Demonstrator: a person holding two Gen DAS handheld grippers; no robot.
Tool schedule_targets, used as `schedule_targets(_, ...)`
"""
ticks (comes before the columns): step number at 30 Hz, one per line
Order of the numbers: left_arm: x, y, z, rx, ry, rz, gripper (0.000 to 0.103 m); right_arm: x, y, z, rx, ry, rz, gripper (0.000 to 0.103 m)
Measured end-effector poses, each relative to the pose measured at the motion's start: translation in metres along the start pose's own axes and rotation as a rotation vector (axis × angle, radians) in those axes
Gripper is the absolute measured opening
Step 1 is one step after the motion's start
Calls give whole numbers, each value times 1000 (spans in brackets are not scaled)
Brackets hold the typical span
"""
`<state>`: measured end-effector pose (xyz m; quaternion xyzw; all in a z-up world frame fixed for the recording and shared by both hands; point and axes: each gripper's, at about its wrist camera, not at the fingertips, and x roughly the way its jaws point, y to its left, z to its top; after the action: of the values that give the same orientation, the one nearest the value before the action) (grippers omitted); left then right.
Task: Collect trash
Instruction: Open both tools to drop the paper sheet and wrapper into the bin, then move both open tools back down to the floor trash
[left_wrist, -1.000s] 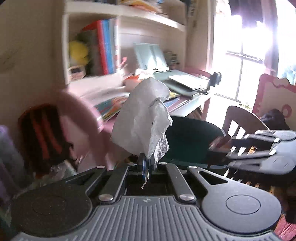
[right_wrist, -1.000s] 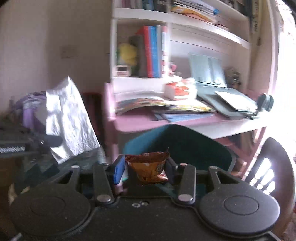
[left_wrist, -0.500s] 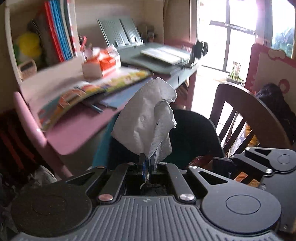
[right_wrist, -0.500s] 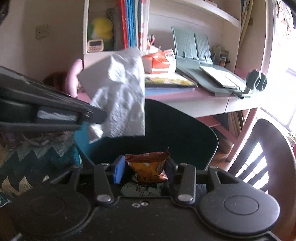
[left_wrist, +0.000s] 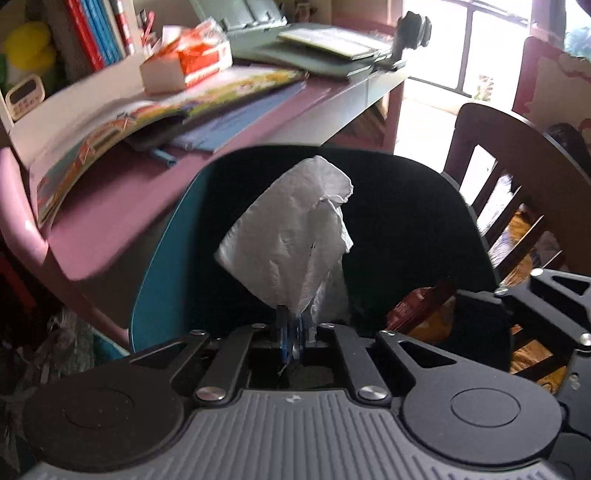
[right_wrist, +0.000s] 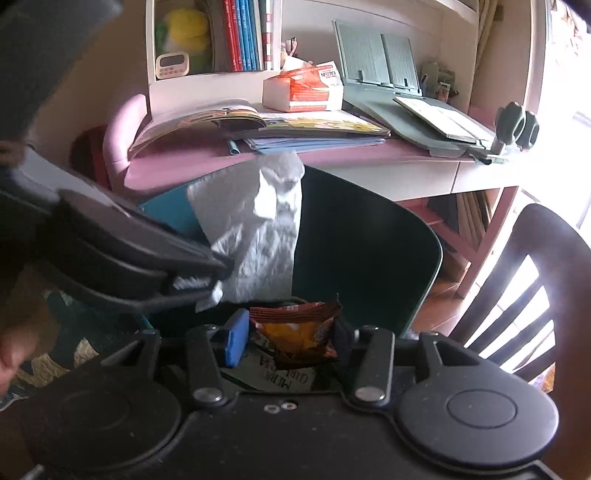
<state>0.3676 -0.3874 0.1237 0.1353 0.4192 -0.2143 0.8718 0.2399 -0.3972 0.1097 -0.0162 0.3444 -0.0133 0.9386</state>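
A crumpled white tissue (left_wrist: 291, 236) stands up from my left gripper (left_wrist: 293, 325), whose jaws pinch its lower end and are starting to open. It hangs over the dark mouth of the teal bin (left_wrist: 159, 266). My right gripper (right_wrist: 289, 332) has an orange and brown snack wrapper (right_wrist: 295, 332) between its blue pads; these jaws are opening too. The wrapper is at the bin's (right_wrist: 439, 251) near edge. In the right wrist view the left gripper (right_wrist: 207, 280) reaches in from the left with the tissue (right_wrist: 266, 240). In the left wrist view the right gripper (left_wrist: 535, 295) and the wrapper (left_wrist: 417, 306) sit at the right.
Behind the bin is a pink desk (right_wrist: 184, 166) with open books (right_wrist: 258, 122), a tissue box (right_wrist: 303, 92) and a grey book stand (right_wrist: 376, 55). A dark wooden chair (right_wrist: 535, 277) stands to the right. A patterned quilt (right_wrist: 55, 362) lies at the left.
Both grippers have come down and closer to the bin. The left one swung right, so the tissue now hangs over the bin's mouth, next to the right gripper.
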Motion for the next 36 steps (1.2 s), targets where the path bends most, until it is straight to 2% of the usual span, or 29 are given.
schedule_targets(2, 3, 1, -1, -6, 13, -4, 14, 1, 0, -1, 10, 3, -5, 48)
schedule_targets(4, 3, 1, -2, -11, 14, -3, 31, 2, -1, 0, 15, 4, -11, 48)
schedule_targets(8, -4, 4, -4, -22, -9, 7, 45, -1, -2, 0, 22, -2, -29, 49)
schedule_targets(10, -11, 8, -4, -40, -27, -2, 62, -4, -4, 0, 36, -3, -24, 51)
schedule_targets(12, -21, 10, -5, -47, -55, 1, 67, -8, -5, 1, 49, -7, -13, 54)
schedule_targets(16, -41, 11, -10, -45, -91, -8, 68, -23, -2, 2, 50, -34, -31, 57)
schedule_targets(19, -58, 11, -16, -45, -118, -6, 76, -35, 2, 1, 49, -47, -28, 58)
schedule_targets(22, -77, 15, -25, -47, -145, -10, 76, -49, 9, 0, 48, -62, -15, 59)
schedule_targets(26, -102, 25, -40, -60, -176, -10, 76, -69, 21, -1, 43, -86, 23, 60)
schedule_targets(28, -116, 32, -50, -68, -197, -5, 81, -78, 27, -1, 37, -95, 37, 60)
schedule_targets(36, -165, 65, -99, -100, -251, 26, 81, -107, 59, -5, 7, -116, 117, 62)
